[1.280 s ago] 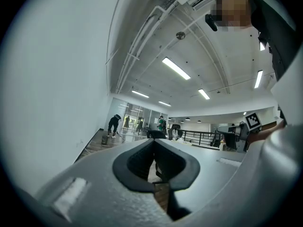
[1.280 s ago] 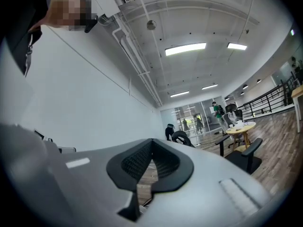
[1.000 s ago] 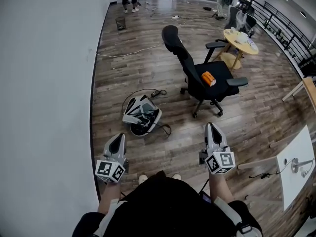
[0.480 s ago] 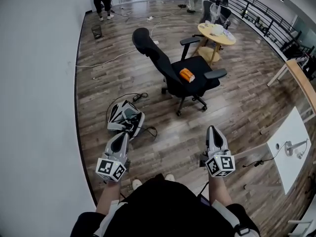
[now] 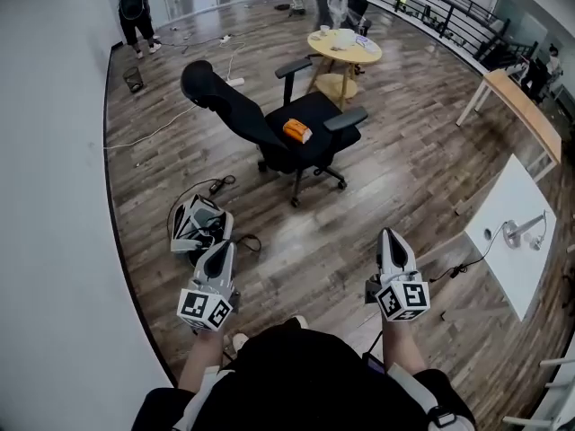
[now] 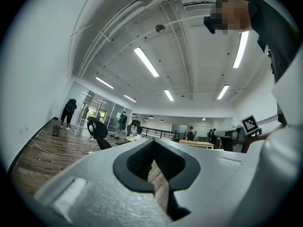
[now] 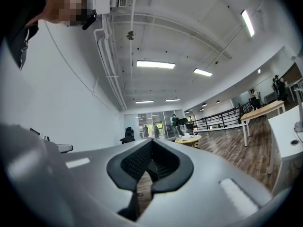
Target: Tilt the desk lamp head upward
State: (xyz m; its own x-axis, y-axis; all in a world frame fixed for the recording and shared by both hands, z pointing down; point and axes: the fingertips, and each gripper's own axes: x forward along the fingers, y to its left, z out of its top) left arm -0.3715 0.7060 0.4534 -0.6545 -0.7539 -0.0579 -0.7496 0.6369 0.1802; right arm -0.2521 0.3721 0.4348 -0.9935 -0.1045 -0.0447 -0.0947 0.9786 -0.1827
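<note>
A silver desk lamp (image 5: 524,230) lies low on a white table (image 5: 503,259) at the right edge of the head view, with a black cable (image 5: 467,263) trailing from it to the floor. Both grippers are held out over the wooden floor, well short of the lamp. My left gripper (image 5: 222,248) is shut with nothing in it. My right gripper (image 5: 392,237) is shut and empty too, left of the white table. In the left gripper view the gripper (image 6: 153,144) points across the room. The right gripper (image 7: 150,144) has the white table (image 7: 283,135) at its right.
A black office chair (image 5: 260,124) carrying an orange object (image 5: 296,131) stands ahead, with a round yellow table (image 5: 344,48) behind it. A grey and white bag (image 5: 196,223) with cables lies on the floor ahead of my left gripper. A white wall runs along the left. A wooden desk (image 5: 521,106) stands far right.
The head view has swung to the right: chair, bag and round table slid left, and the white table with the lamp came further into view. Both grippers stay shut, held as before.
</note>
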